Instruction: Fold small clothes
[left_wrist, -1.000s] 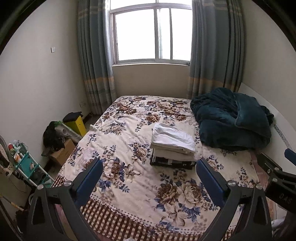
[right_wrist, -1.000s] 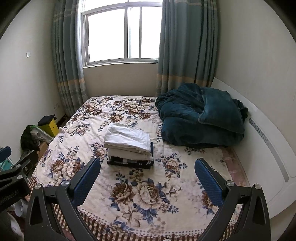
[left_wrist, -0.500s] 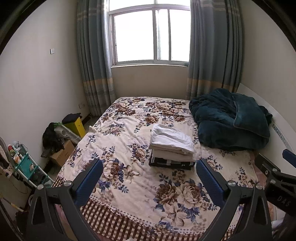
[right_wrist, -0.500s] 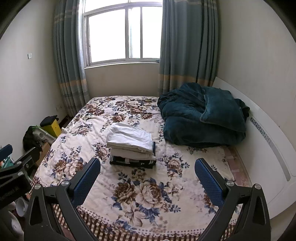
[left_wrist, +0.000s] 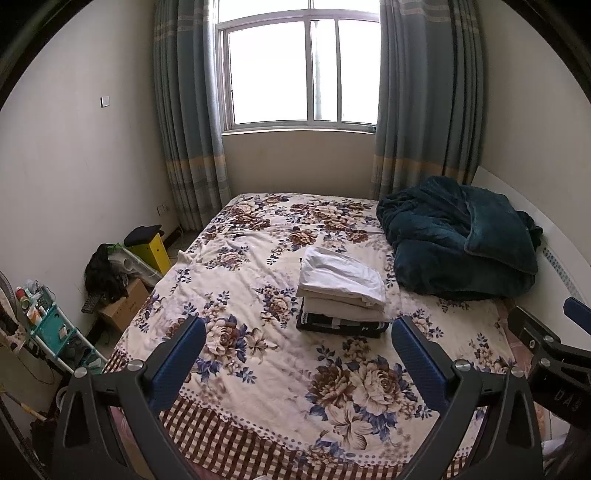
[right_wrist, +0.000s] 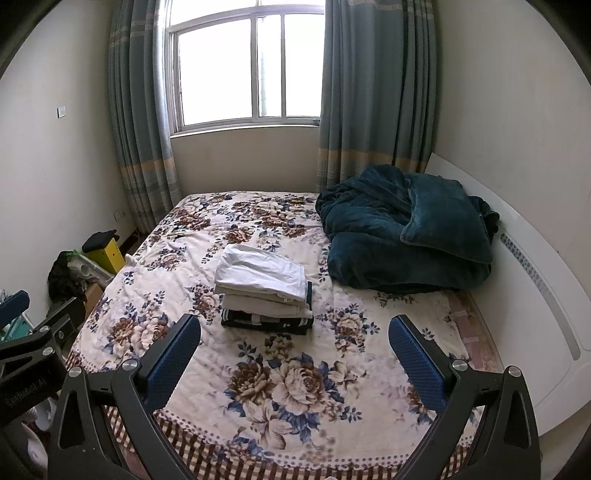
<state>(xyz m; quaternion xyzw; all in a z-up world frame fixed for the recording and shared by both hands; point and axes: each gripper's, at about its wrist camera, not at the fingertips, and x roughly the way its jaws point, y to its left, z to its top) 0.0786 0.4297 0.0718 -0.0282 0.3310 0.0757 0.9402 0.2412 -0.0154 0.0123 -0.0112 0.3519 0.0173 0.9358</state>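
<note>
White cloth tops the stack (left_wrist: 341, 291) of folded clothes, with cream pieces under it and a dark, white-trimmed garment at the bottom. You have it lying on the floral bedspread (left_wrist: 258, 288) near the bed's middle. From your left gripper (left_wrist: 297, 354) the stack sits at about 1 o'clock, well apart from the blue pads (left_wrist: 177, 363). From your right gripper (right_wrist: 293, 352) it sits at about 11 o'clock (right_wrist: 264, 288), also well apart.

Both your claws are spread wide and hold nothing; each hangs over the checked foot edge of the bed. Your right gripper's black frame shows at 4 o'clock in the left view (left_wrist: 550, 362), and your left one shows at 8 o'clock in the right view (right_wrist: 26, 347).

At 2 o'clock of the stack a teal blanket (left_wrist: 461, 240) lies bunched against the white headboard (right_wrist: 535, 295). At 12 o'clock the window (left_wrist: 299, 74) is bright between grey-blue curtains (left_wrist: 188, 129).

On the floor at 9 o'clock of the bed stand a yellow box (left_wrist: 153, 249) with something dark on top, a black bag (left_wrist: 103, 273) and a cardboard box (left_wrist: 125, 304). A teal rack (left_wrist: 55, 332) of small items stands at 8 o'clock.
</note>
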